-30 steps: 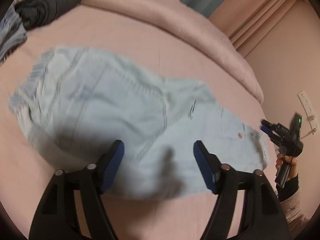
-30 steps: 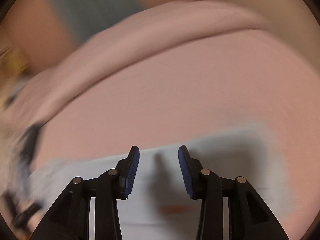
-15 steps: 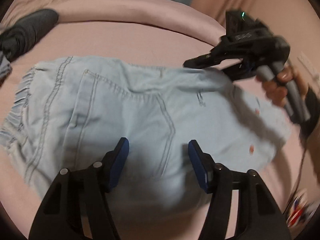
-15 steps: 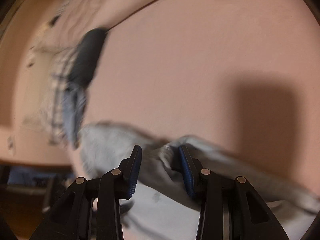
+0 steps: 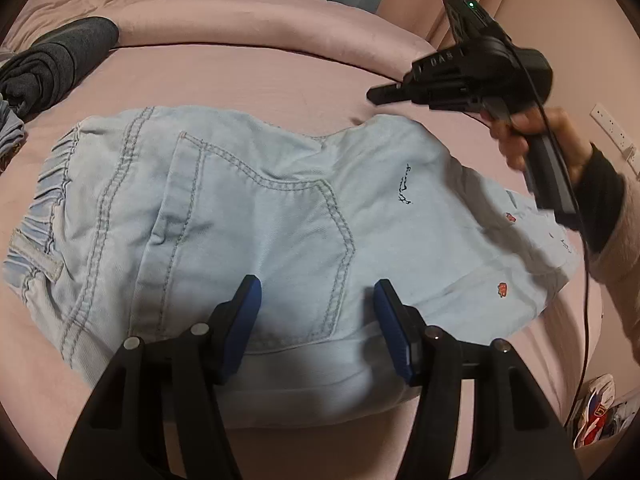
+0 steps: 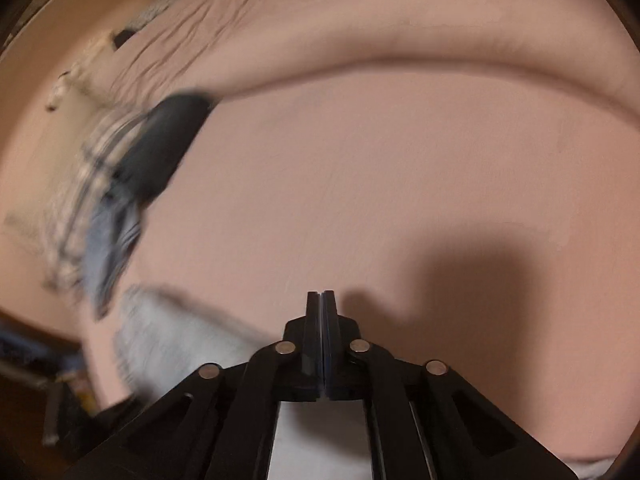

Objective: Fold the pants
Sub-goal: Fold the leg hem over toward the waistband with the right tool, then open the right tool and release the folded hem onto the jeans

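Light blue denim pants lie on the pink bed sheet, back pocket up, elastic waistband at the left. My left gripper hovers low over their near edge; its jaws are closing, with cloth beneath them and the pads touching nothing. A hand holds my right gripper just above the raised far edge of the pants. In the right wrist view the right gripper is shut, with no cloth showing between its tips. The pants appear blurred at lower left there.
A dark grey garment and striped clothes are piled at the bed's left end. A rolled pink duvet runs along the far side. A wall socket and a printed bag on the floor are at the right.
The right gripper swung from the pants' right end to their far edge; its jaws, which had cloth between them, came together. The left jaws narrowed slightly and sank a little.
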`<state>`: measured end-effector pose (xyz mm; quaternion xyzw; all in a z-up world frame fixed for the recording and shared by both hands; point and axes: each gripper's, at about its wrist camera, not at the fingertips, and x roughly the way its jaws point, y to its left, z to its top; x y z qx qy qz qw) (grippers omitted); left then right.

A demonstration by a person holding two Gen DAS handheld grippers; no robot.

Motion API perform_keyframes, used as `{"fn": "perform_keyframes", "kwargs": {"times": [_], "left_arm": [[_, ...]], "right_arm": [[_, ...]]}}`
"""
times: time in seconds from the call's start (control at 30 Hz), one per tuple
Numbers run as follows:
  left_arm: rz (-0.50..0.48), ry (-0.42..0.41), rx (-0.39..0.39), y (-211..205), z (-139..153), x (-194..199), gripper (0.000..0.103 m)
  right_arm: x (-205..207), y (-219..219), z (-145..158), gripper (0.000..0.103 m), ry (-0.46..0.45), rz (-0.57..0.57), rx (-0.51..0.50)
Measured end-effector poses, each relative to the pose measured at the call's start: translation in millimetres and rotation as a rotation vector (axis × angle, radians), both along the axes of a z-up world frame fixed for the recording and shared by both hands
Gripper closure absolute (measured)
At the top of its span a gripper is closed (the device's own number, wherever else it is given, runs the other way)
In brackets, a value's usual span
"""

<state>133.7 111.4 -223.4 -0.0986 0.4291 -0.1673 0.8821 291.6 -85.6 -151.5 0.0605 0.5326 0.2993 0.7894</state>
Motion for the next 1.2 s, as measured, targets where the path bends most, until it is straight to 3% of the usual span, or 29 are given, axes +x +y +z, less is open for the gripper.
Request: {"fn": "perform_keyframes", "kwargs": {"times": [0.1,0.2,0.27,0.33,0.37,0.4,0.43,0.5,0.57,0.67,0.73,0.8,0.87,0.9,0.93,0.97,1.0,1.03,1.1,1.13,1.2], "left_arm": [[0.002,-0.006,0.001,0.2,-0.8,0.9,0.045],[0.003,-0.008,-0.005,0.0,-0.5,0.7,0.045],[0.004,-0.005,-0.008,-0.2,-0.5,1.4,0.045],[0.009,0.003,-0.019,2.1,-0.2,4.1,0.046],[0.015,0.006,-0.026,4.4,-0.2,6.0,0.047],[0.025,0.012,-0.032,7.3,-0.6,7.5,0.051],[0.038,0.021,-0.04,11.4,-0.7,8.9,0.055],[0.062,0.05,-0.066,18.6,1.2,9.5,0.056],[0.091,0.077,-0.07,24.2,7.4,9.3,0.056],[0.094,0.025,-0.029,22.5,31.3,9.3,0.046],[0.067,-0.01,-0.054,16.7,43.3,15.8,0.037],[0.025,-0.029,-0.085,3.2,48.4,35.6,0.035],[0.021,0.033,-0.073,-7.7,33.5,67.3,0.034],[0.054,0.125,-0.032,-10.7,12.1,92.0,0.039],[0.074,0.167,-0.022,-9.7,0.9,102.7,0.048],[0.101,0.146,-0.03,-6.1,-0.7,109.2,0.048],[0.127,0.123,-0.047,-0.9,4.8,114.2,0.05],[0.171,0.149,-0.055,6.7,5.8,121.5,0.061],[0.244,0.21,-0.139,26.3,4.0,129.1,0.07],[0.28,0.238,-0.213,38.9,4.4,127.6,0.07],[0.3,0.216,-0.241,49.2,12.9,112.3,0.065]], "right_arm": [[1.1,-8.4,9.5,0.101,0.016,-0.006,0.041],[-31.6,-3.7,28.2,0.101,0.031,0.12,0.151],[-46.4,4.0,25.5,0.101,0.058,0.168,0.162],[-49.5,18.8,-0.3,0.101,0.117,0.189,0.08],[-45.6,21.3,-10.4,0.101,0.103,0.174,0.007],[-35.8,27.2,-28.6,0.103,0.046,0.137,-0.126],[-30.0,26.8,-34.0,0.103,0.022,0.108,-0.124],[-14.4,12.6,-32.3,0.103,0.01,-0.038,-0.021],[-13.0,1.2,-19.9,0.103,-0.034,-0.14,-0.026],[-35.5,-11.2,4.1,0.102,-0.018,-0.103,0.117],[-71.6,-11.6,19.4,0.095,-0.048,-0.015,0.139],[-101.4,-10.2,18.0,0.069,-0.048,0.045,0.154],[-128.3,-3.5,-0.9,0.062,-0.053,0.078,0.065],[-135.7,-3.5,-12.8,0.062,-0.036,0.075,0.0],[-143.9,-4.1,-29.4,0.062,0.013,0.07,-0.056],[-157.3,-7.7,-42.0,0.062,0.033,0.066,-0.063],[-181.0,-15.8,-39.1,0.06,-0.049,0.067,-0.042],[-191.9,-18.9,-38.7,0.061,-0.055,0.083,-0.055],[-216.9,-29.9,-35.9,0.06,-0.064,0.101,-0.072],[-222.5,-35.9,-33.9,0.06,-0.059,0.107,-0.072],[-223.6,-54.3,-25.3,0.06,-0.021,0.076,-0.025]]}}
